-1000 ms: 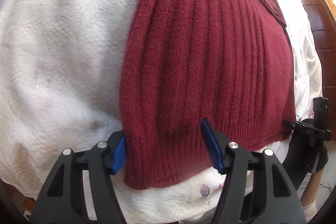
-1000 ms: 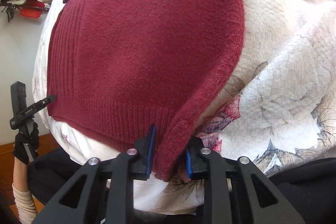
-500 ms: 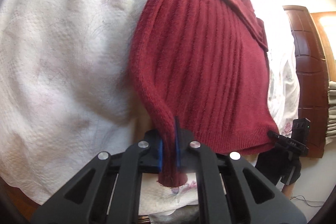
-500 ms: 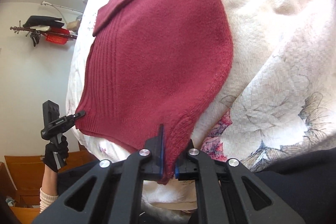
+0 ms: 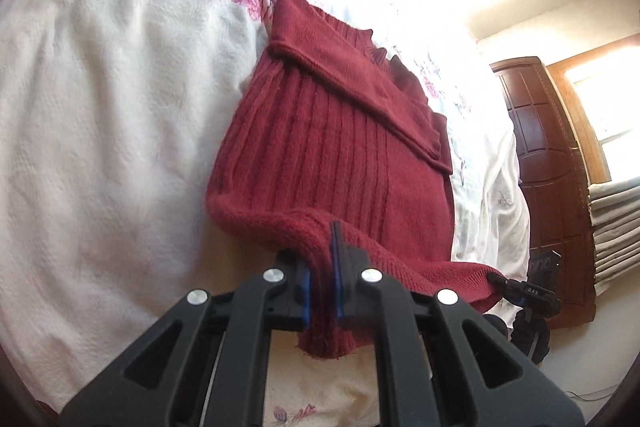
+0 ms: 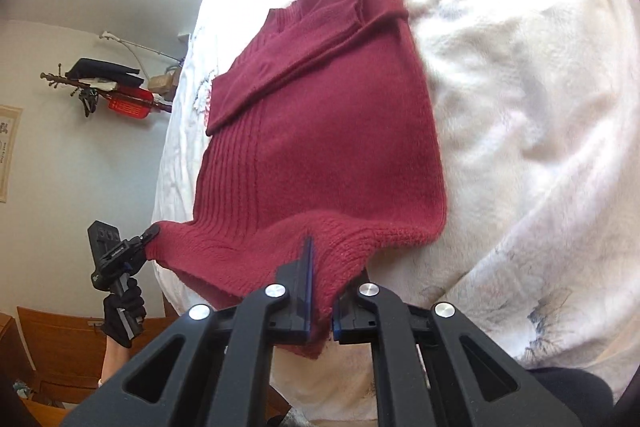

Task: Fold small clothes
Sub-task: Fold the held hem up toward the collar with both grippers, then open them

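Red knit sweater (image 5: pixel 340 151) on floral bedspread (image 5: pixel 100 107), long axis running away from grippers.
Hem nearest, lifted; left gripper (image 5: pixel 322 287) and right gripper (image 6: pixel 318 301) jaws each clamped on it.

hem corners hidden in claws | sweater (image 5: pixel 332 155) underside hidden | wardrobe (image 5: pixel 560 187) cropped

The sweater (image 5: pixel 340 147) lies on the bedspread (image 5: pixel 100 107), its near hem lifted off it.

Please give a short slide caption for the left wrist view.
Left tool clamps the ribbed hem of a red sweater lying on a floral bedspread.
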`<move>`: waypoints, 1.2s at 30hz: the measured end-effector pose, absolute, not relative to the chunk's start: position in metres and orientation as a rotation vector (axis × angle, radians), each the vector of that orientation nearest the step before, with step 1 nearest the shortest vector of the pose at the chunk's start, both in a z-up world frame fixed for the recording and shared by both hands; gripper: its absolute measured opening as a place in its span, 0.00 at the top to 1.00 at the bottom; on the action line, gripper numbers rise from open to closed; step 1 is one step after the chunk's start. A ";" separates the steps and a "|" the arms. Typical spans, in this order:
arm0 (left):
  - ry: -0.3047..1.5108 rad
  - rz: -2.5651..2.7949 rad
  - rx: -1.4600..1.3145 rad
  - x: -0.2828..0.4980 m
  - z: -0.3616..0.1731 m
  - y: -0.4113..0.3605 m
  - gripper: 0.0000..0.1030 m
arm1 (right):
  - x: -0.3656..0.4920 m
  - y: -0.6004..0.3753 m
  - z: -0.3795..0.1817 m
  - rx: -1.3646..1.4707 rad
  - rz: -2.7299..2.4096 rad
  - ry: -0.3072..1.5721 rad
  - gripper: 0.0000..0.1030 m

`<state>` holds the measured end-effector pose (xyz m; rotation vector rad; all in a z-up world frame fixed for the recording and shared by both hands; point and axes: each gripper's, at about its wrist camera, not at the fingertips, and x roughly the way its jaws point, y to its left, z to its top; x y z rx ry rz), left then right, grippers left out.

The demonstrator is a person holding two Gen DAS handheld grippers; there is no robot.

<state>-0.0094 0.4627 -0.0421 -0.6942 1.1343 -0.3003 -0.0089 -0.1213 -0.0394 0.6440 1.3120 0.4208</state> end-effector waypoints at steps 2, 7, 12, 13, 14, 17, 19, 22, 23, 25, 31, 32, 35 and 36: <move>1.111 -0.300 -0.683 0.002 -0.037 0.463 0.94 | 0.009 -0.118 -0.038 0.649 0.417 1.307 0.94; 1.079 -0.279 -0.740 0.035 -0.048 0.460 0.94 | 0.044 -0.126 -0.045 0.696 0.409 1.306 0.94; 1.085 -0.238 -0.761 0.064 -0.069 0.459 0.94 | 0.080 -0.130 -0.064 0.733 0.401 1.328 0.94; 1.089 -0.229 -0.764 0.070 -0.075 0.461 0.94 | 0.089 -0.129 -0.070 0.742 0.400 1.332 0.94; 1.093 -0.221 -0.765 0.075 -0.080 0.461 0.94 | 0.098 -0.128 -0.075 0.751 0.399 1.335 0.94; 1.108 -0.201 -0.771 0.091 -0.095 0.461 0.94 | 0.119 -0.128 -0.091 0.784 0.398 1.339 0.94; 1.116 -0.191 -0.787 0.101 -0.105 0.461 0.94 | 0.132 -0.130 -0.102 0.812 0.398 1.336 0.94; 1.124 -0.185 -0.809 0.114 -0.118 0.459 0.93 | 0.145 -0.135 -0.119 0.858 0.399 1.333 0.94; 1.127 -0.184 -0.818 0.118 -0.122 0.459 0.93 | 0.149 -0.137 -0.124 0.868 0.399 1.334 0.94; 1.135 -0.183 -0.842 0.126 -0.129 0.458 0.91 | 0.155 -0.139 -0.133 0.879 0.396 1.346 0.94; 1.129 -0.222 -0.925 0.142 -0.135 0.461 0.73 | 0.166 -0.135 -0.143 0.859 0.380 1.371 0.91; 1.110 -0.234 -0.952 0.141 -0.132 0.464 0.68 | 0.166 -0.136 -0.145 0.869 0.374 1.377 0.90; 1.039 -0.243 -0.984 0.136 -0.119 0.476 0.56 | 0.165 -0.139 -0.146 0.881 0.374 1.382 0.87; 1.024 -0.241 -0.974 0.134 -0.114 0.479 0.56 | 0.165 -0.140 -0.146 0.891 0.372 1.386 0.83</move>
